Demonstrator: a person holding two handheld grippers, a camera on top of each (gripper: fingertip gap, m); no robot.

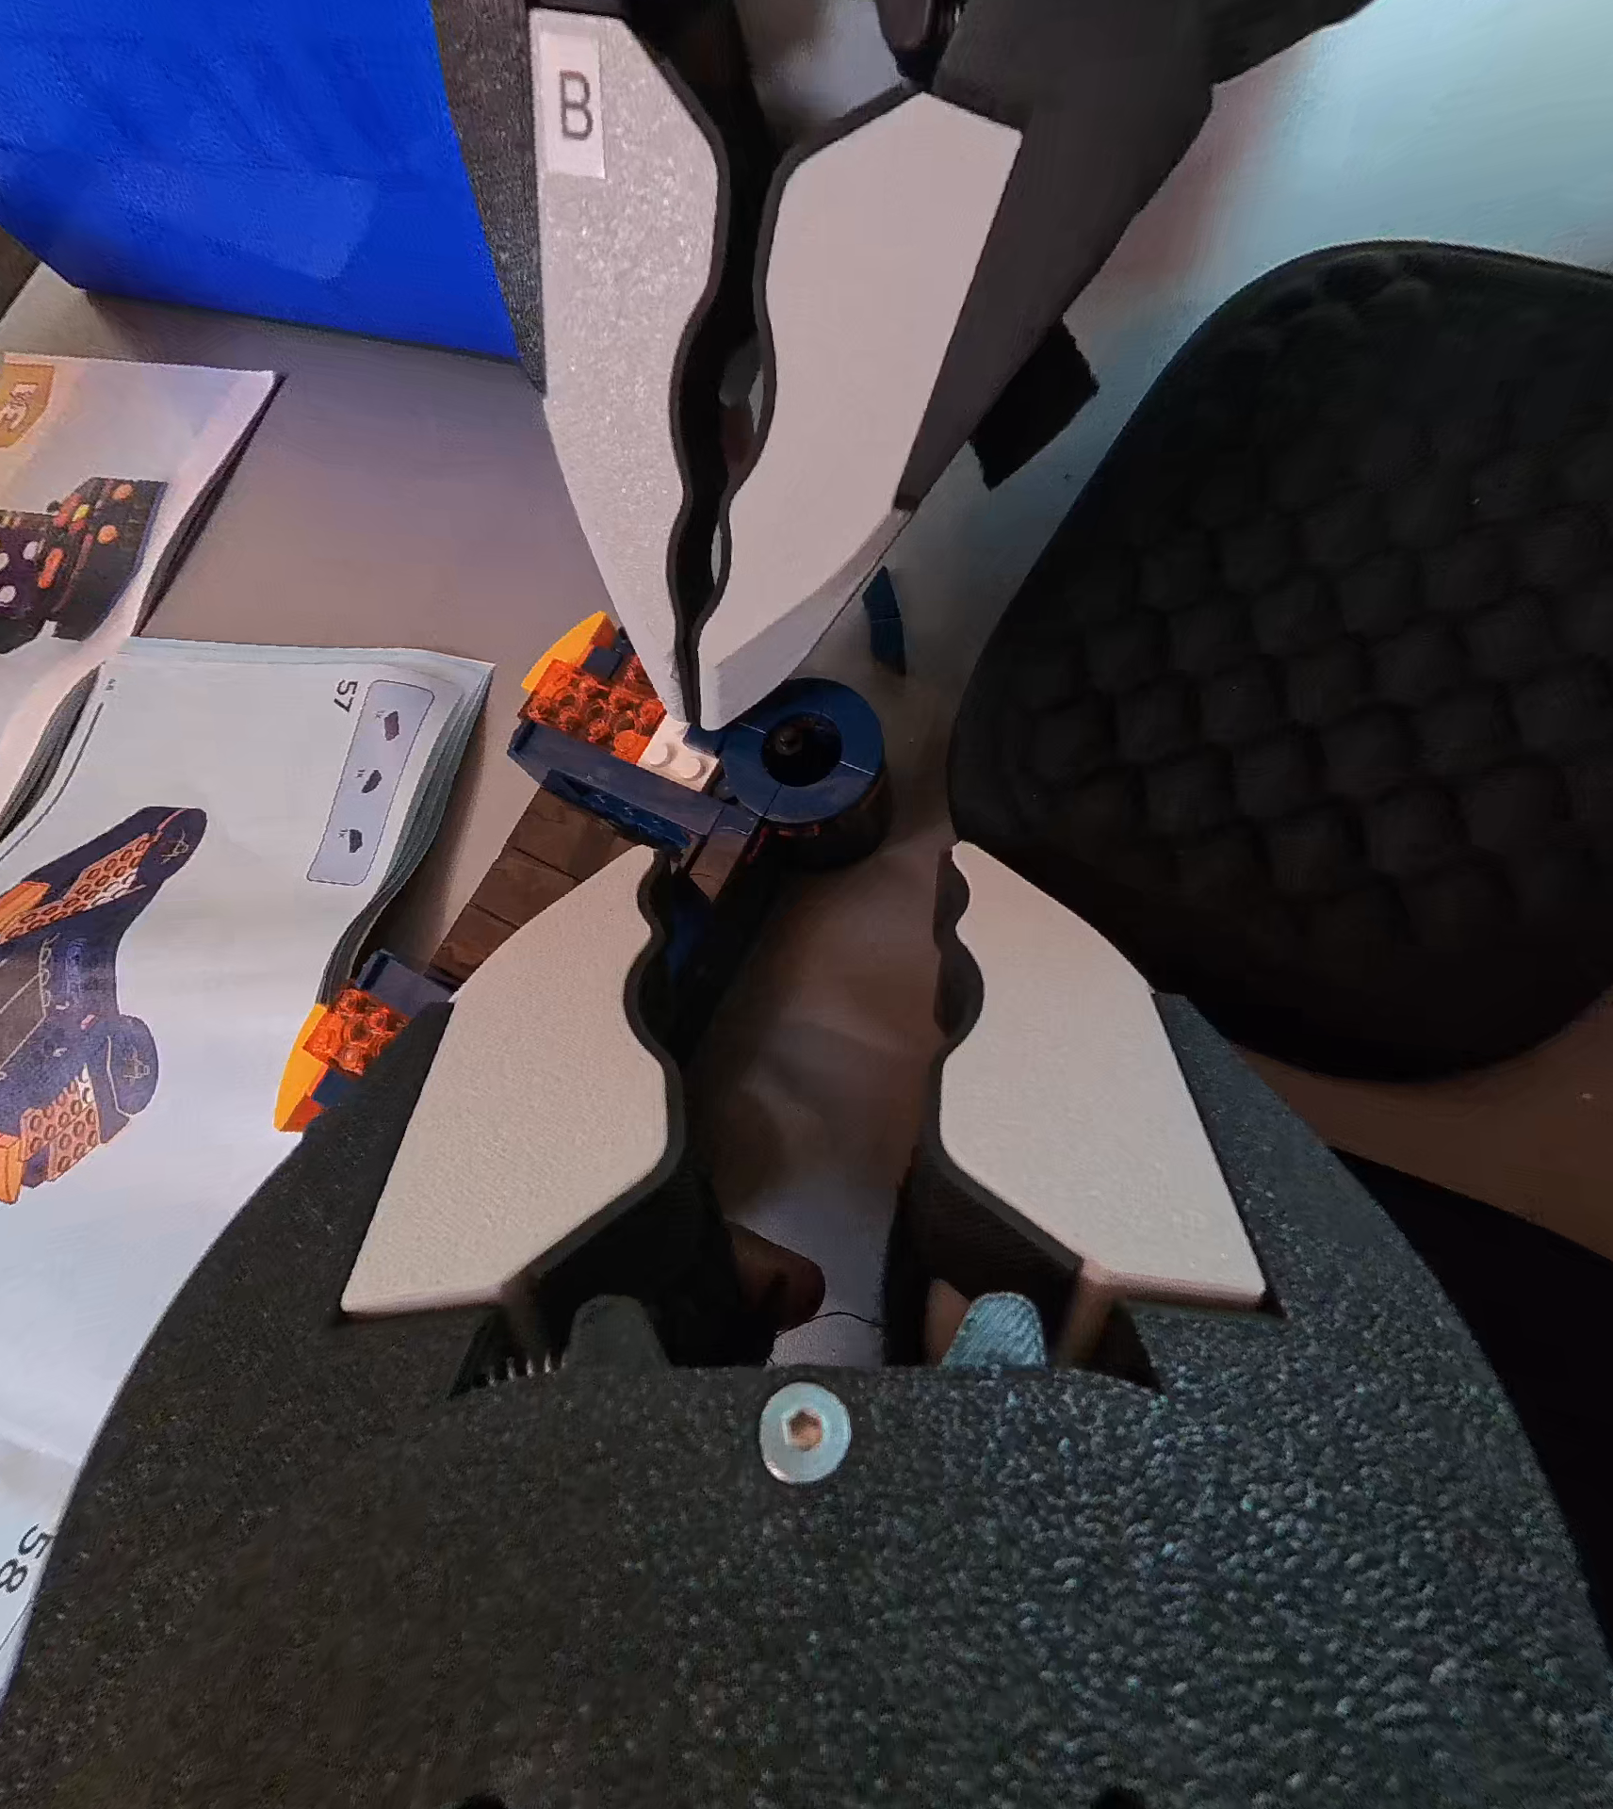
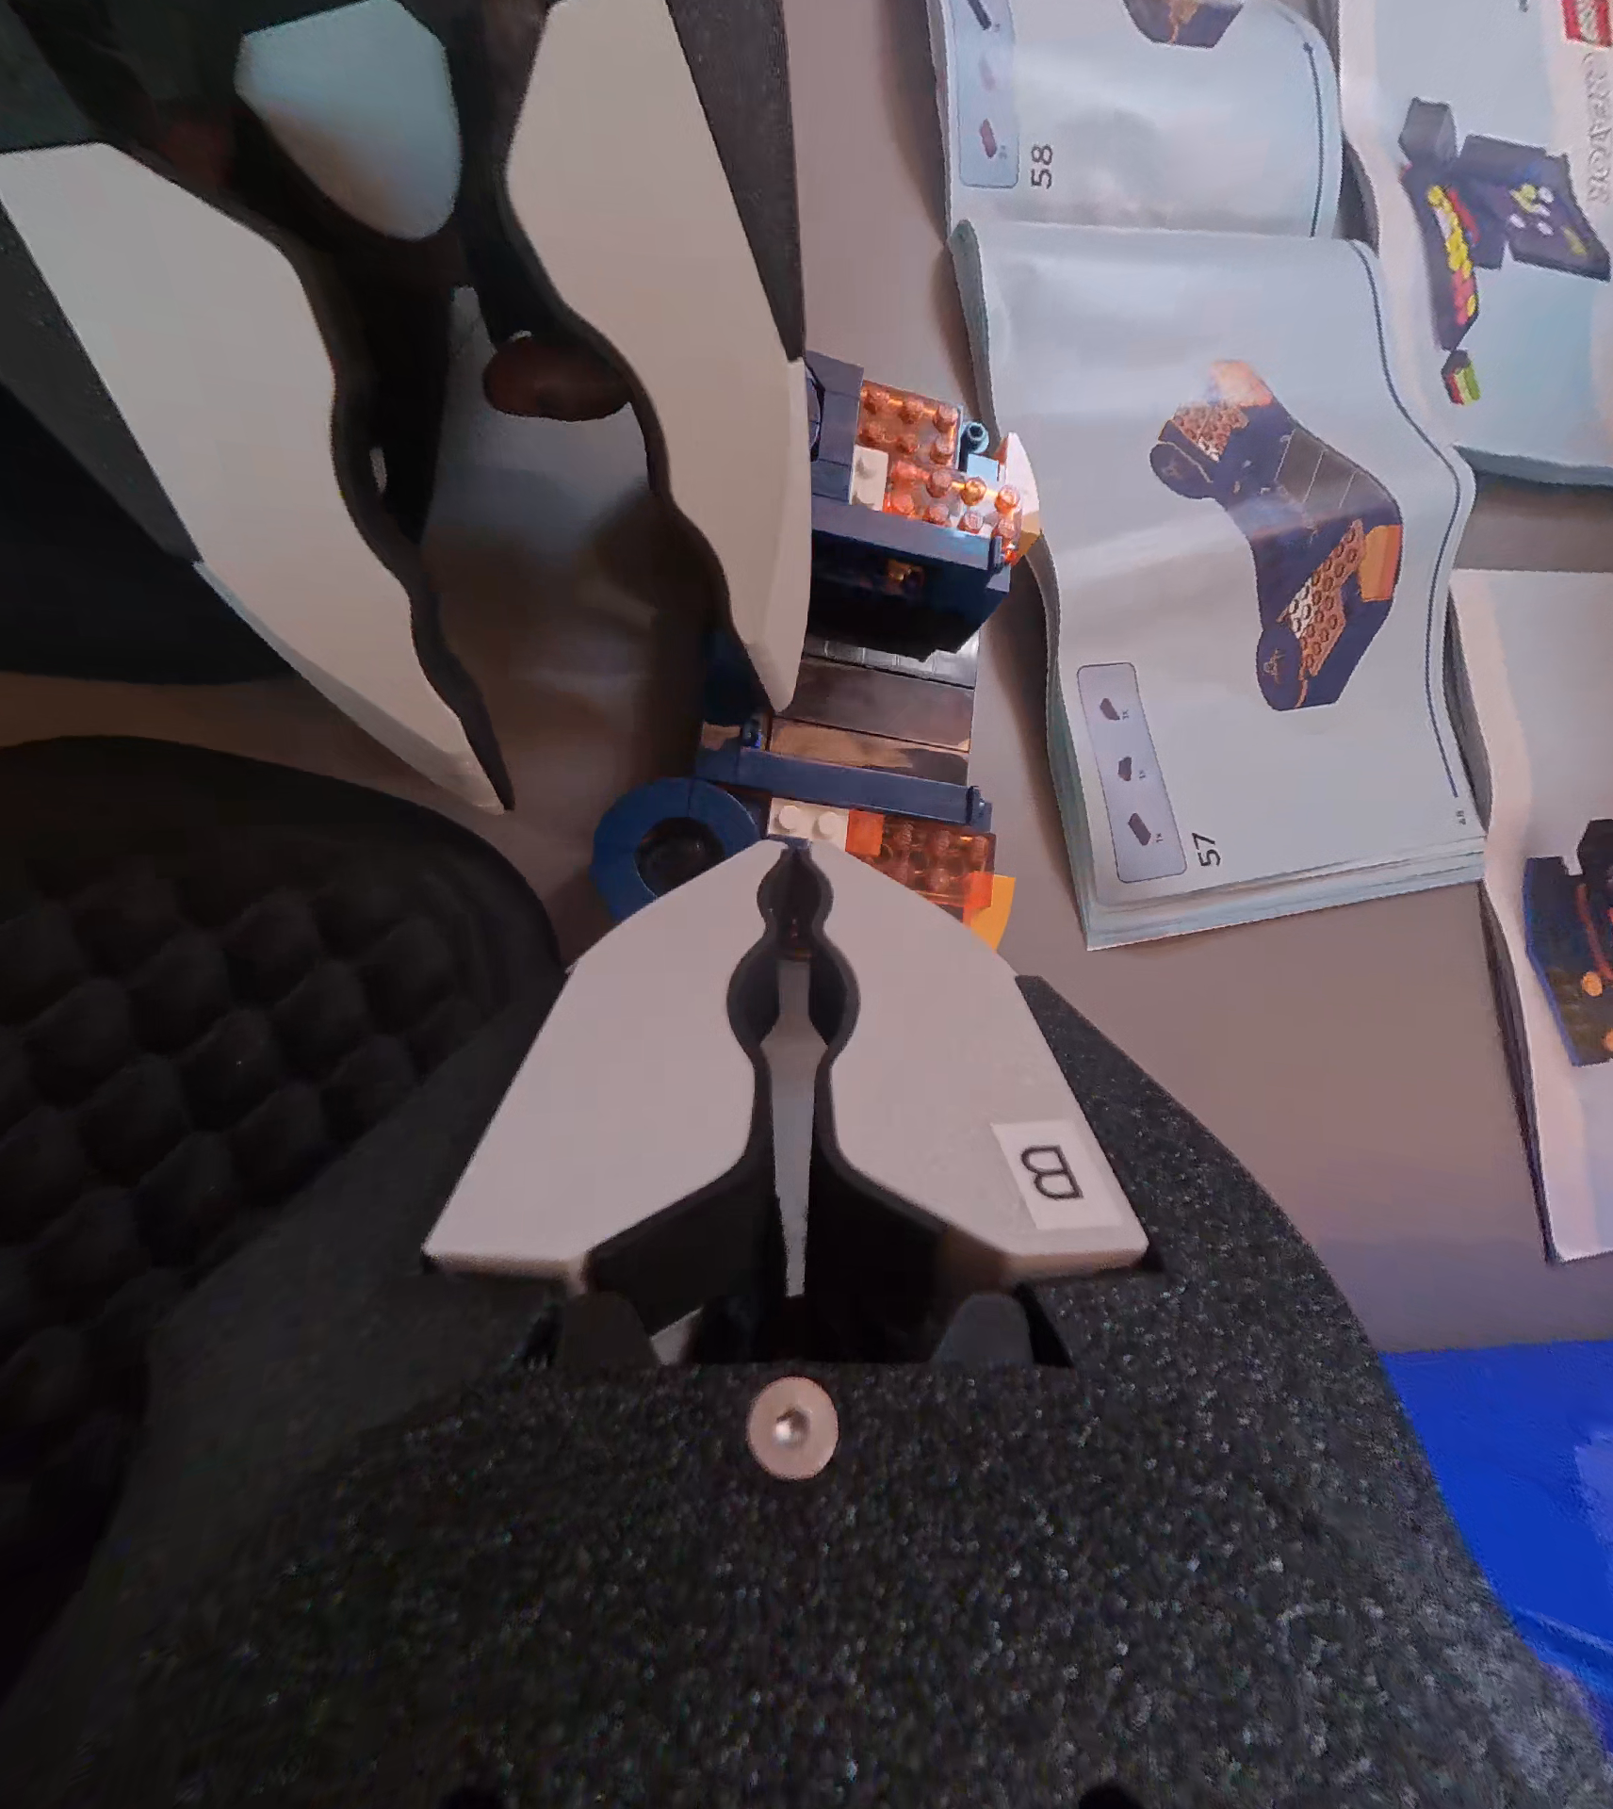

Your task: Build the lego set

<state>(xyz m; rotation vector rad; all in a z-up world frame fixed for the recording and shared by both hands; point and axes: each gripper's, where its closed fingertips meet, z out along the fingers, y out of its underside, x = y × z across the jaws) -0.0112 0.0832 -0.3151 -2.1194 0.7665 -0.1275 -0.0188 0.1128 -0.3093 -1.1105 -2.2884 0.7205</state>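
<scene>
Model (image 1: pixel 685 783) steadied by my left gripper (image 1: pixel 803 881), jaws spread around its edge — right gripper (image 2: pixel 795 854), jaws clenched, presses a dark piece beside white studs (image 2: pixel 807 817).

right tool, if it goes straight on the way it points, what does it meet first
Most likely the lego model: the shut right tool points at its white plate beside the blue ring, and seems to be touching there already, though depth is unclear.

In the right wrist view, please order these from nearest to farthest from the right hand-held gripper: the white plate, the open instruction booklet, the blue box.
From the right hand-held gripper:
1. White plate, at the tips.
2. Open instruction booklet, to the right.
3. Blue box, lower right corner.
</scene>
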